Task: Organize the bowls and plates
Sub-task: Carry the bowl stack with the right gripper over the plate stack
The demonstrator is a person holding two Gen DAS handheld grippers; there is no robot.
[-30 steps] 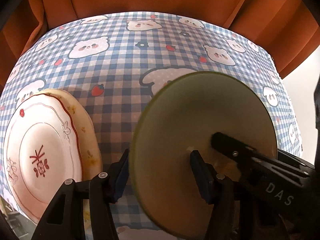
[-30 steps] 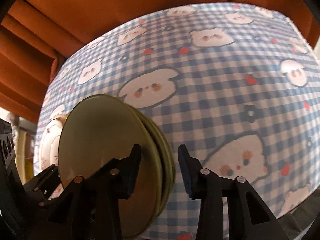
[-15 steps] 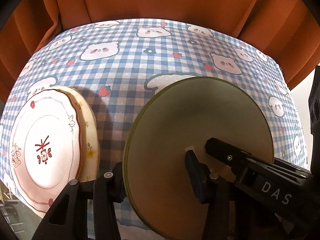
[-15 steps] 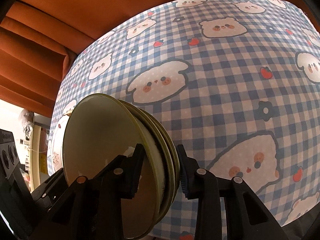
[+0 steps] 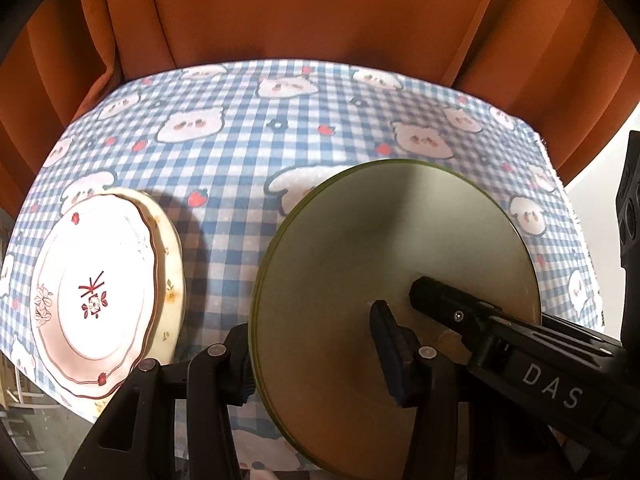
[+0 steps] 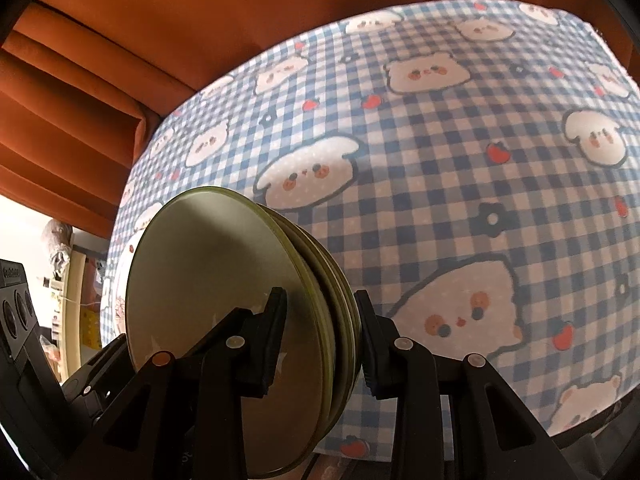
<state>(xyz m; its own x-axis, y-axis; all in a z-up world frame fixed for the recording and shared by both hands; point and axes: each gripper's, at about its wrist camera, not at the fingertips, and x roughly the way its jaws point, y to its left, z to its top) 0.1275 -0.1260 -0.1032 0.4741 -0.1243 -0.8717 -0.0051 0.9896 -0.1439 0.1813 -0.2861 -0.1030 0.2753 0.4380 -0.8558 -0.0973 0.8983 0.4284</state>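
A stack of several olive-green plates (image 5: 384, 264) is held on edge above the checked tablecloth. My left gripper (image 5: 316, 354) is shut on the stack, one finger on each side. My right gripper (image 6: 320, 336) is also shut on the green plates (image 6: 208, 276), its left finger on the front face and its right finger behind the stack. In the left wrist view the right gripper's finger (image 5: 448, 304) lies on the plate face. A white plate with a red rim and flower print (image 5: 92, 292) lies on a cream plate (image 5: 170, 280) at the table's left.
The table (image 5: 248, 168) carries a blue-and-white checked cloth with bear and strawberry prints. An orange curtain (image 5: 304, 12) hangs close behind it. The table's right edge (image 5: 560, 184) and left edge drop off to the room.
Both grippers have risen and pulled back with the green plates, so more of the curtain and table shows. The right gripper's jaws have closed tighter on the stack. The white plates have not moved.
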